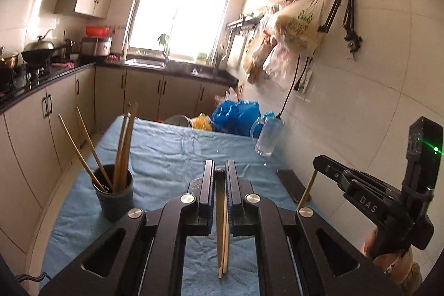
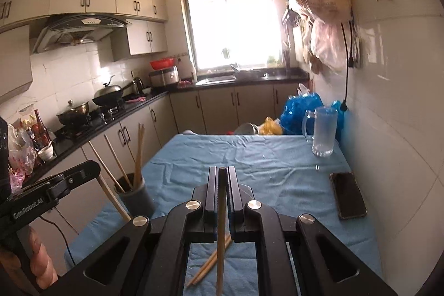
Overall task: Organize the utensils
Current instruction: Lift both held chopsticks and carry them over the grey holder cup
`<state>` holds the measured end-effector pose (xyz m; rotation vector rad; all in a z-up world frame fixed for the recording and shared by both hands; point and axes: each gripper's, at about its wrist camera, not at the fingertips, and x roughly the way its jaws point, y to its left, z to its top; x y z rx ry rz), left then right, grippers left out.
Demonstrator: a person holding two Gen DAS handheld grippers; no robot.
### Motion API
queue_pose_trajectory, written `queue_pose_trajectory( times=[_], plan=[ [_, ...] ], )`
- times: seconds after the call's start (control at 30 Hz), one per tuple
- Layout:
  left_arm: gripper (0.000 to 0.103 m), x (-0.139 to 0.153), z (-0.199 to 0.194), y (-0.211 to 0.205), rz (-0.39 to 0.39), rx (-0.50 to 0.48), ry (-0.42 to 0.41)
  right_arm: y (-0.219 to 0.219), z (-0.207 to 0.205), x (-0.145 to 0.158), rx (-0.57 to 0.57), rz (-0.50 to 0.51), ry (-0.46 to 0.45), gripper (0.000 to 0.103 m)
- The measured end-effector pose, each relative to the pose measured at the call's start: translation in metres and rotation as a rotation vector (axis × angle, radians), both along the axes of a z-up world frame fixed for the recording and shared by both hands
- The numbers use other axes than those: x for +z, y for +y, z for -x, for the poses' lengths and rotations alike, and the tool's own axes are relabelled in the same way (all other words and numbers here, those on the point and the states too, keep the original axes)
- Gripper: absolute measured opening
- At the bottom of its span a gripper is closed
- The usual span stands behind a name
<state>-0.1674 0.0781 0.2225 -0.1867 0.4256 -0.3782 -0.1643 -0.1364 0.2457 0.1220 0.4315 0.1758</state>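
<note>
My left gripper (image 1: 220, 171) is shut on a pair of wooden chopsticks (image 1: 223, 240) that hang down between its jaws above the blue cloth (image 1: 172, 151). To its left stands a dark holder cup (image 1: 115, 192) with several chopsticks in it. In the right wrist view, my right gripper (image 2: 221, 169) is shut on a single chopstick (image 2: 221, 235), held above the cloth (image 2: 249, 157). Two more chopsticks (image 2: 208, 265) lie crossed on the cloth below it. The cup (image 2: 136, 199) is to its left, beside the left gripper (image 2: 94, 167). The right gripper (image 1: 317, 161) also shows at the right edge.
A glass mug (image 2: 323, 132) stands at the far right of the table by the tiled wall. A black phone (image 2: 348, 194) lies near the right edge. Blue and yellow bags (image 2: 301, 108) sit at the far end. Kitchen counters (image 2: 111, 115) run along the left.
</note>
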Motion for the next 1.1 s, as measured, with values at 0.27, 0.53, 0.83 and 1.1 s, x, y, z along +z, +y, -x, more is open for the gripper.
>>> queue_pose_trajectory(
  times=[0.27, 0.53, 0.83, 1.1],
  plan=[
    [0.007, 0.013, -0.001, 0.027, 0.053, 0.01, 0.015, 0.021, -0.005, 0.018, 0.054, -0.01, -0.018, 0.006],
    [0.007, 0.043, -0.006, 0.072, 0.06, 0.078, -0.033, 0.047, -0.028, 0.039, 0.109, -0.048, -0.055, 0.006],
    [0.007, 0.083, -0.022, 0.122, 0.041, 0.186, -0.137, 0.095, -0.079, 0.069, 0.185, -0.107, -0.124, 0.006],
    [0.007, 0.088, -0.068, 0.144, -0.005, 0.258, -0.135, 0.144, -0.128, 0.076, 0.233, -0.136, -0.169, 0.006]
  ],
)
